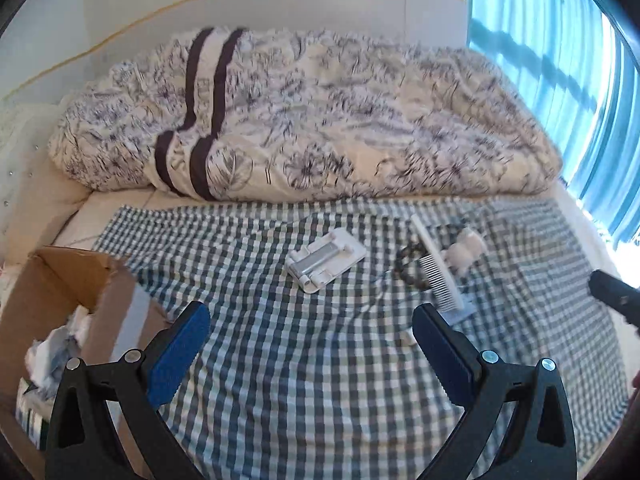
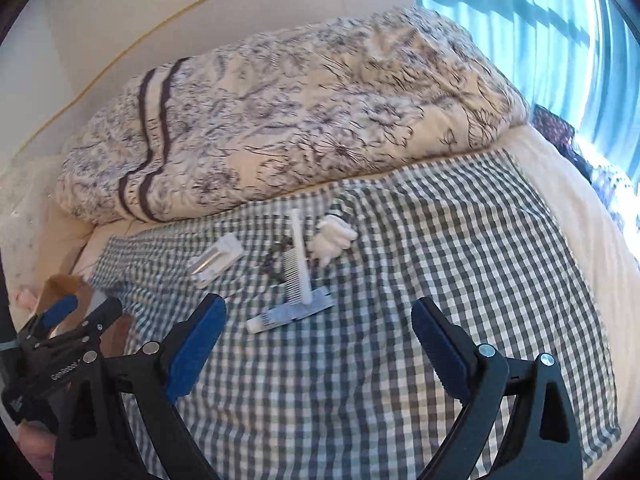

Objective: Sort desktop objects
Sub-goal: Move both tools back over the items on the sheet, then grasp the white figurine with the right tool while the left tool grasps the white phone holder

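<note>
Both the left gripper (image 1: 311, 326) and the right gripper (image 2: 319, 320) hang with jaws spread wide and empty above the checked cloth (image 2: 460, 260), where a white comb (image 2: 298, 264), a tube (image 2: 290, 314) and a white folding stand (image 1: 326, 260) lie near a cardboard box (image 1: 60, 280)

On the checked cloth we see a white folding stand (image 1: 325, 261) lying flat, left of a white comb (image 1: 437, 268). The comb rests across a dark hair tie (image 1: 409, 265), its near end on a small tube (image 2: 289, 314). A white fluffy item (image 1: 464, 249) lies just right.
</note>
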Demonstrator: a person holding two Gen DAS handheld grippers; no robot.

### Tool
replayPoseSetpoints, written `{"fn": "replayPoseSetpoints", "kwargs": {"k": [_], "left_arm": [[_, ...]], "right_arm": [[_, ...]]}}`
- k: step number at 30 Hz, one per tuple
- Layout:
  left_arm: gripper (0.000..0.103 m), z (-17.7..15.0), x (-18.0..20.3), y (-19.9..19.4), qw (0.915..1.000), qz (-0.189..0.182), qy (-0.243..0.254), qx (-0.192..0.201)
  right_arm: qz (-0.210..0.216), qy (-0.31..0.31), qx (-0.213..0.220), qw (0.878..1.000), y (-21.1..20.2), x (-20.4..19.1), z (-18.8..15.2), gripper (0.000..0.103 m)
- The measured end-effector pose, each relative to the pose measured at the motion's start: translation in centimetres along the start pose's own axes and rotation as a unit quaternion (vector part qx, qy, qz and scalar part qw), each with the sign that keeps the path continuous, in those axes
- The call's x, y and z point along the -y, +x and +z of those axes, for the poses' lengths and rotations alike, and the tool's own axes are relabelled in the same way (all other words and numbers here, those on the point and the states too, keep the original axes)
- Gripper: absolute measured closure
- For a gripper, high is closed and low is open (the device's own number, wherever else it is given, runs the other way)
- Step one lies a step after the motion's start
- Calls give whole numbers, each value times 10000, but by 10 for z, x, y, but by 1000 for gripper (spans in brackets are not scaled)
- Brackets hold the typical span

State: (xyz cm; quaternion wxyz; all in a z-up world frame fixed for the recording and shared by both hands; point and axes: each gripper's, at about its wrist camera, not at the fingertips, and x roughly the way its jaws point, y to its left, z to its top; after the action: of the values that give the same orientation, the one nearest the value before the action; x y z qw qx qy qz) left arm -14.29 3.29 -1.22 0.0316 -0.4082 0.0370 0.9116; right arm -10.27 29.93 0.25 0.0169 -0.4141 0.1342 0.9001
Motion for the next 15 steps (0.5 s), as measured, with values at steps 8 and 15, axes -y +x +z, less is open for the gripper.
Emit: {"fn": "replayPoseSetpoints", "kwargs": {"k": [8,15], "left_arm": [[0,11,2,85,9994,-69,15,-328],[0,20,2,154,9986,-146,222,-450]], "right_arm": [[-167,260,-337,9990,65,13,10,9],[-371,565,-466,9966,121,12,18,9]]}}
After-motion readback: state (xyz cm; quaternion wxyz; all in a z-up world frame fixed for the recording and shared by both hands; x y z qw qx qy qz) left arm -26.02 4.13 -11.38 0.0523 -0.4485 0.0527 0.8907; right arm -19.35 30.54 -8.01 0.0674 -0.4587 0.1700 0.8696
